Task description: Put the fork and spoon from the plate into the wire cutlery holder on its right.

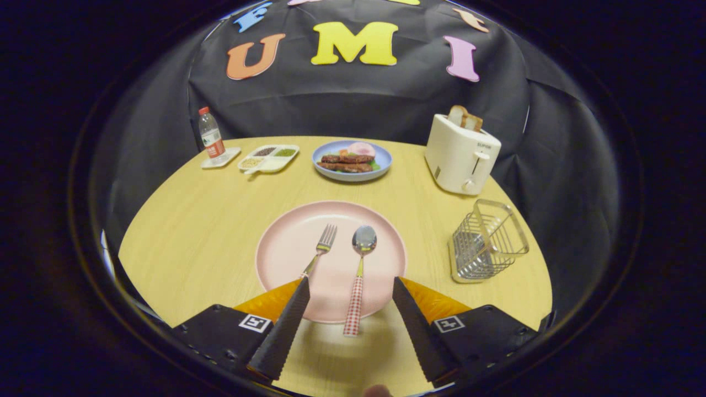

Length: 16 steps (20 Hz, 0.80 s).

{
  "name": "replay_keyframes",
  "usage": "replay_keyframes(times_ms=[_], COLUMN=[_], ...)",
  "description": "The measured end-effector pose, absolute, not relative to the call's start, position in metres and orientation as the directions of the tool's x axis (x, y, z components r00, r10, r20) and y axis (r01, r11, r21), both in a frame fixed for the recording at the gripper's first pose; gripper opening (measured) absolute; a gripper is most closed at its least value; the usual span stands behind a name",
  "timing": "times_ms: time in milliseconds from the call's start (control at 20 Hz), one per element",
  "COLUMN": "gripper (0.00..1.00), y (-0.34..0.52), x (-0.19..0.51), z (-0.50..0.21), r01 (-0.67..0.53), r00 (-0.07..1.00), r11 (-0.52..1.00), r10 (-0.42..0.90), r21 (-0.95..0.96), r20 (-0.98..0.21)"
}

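A pink plate lies on the round wooden table just ahead of my fingers. On it rest a metal fork and, to its right, a spoon with a red checked handle that sticks out over the plate's near rim. The fork's handle is hidden behind my left finger. My gripper is open above the plate's near edge, with the spoon's handle between the fingers and touching neither. The wire cutlery holder stands empty to the right of the plate.
A white toaster with bread in it stands behind the holder. At the table's far side are a blue plate of food, a divided white tray and a water bottle.
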<state>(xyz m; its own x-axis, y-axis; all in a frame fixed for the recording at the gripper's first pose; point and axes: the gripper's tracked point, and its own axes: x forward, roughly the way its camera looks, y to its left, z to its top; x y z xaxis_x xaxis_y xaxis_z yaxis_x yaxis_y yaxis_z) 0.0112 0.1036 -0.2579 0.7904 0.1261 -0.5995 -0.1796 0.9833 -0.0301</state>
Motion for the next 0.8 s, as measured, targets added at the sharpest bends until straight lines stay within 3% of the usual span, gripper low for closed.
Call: replay_keyframes(times_ms=[200,400,450,600,800], gripper=[0.74,0.46,0.43,0.15,0.09], y=[0.105,0.1,0.103,0.098,0.095], x=[0.022,0.027,0.029,0.029,0.031], z=[-0.278,-0.291,-0.294,-0.298,-0.294], r01=[-0.17,-0.146,-0.154,-0.136,-0.122], r00=[0.762,0.743,0.739,0.728,0.713], r11=[0.985,0.989,0.987,0.988,0.991], r10=[0.114,0.087,0.092,0.053,0.048], r21=[-0.027,-0.034,-0.034,-0.068,-0.057], r20=[-0.637,-0.664,-0.667,-0.684,-0.7])
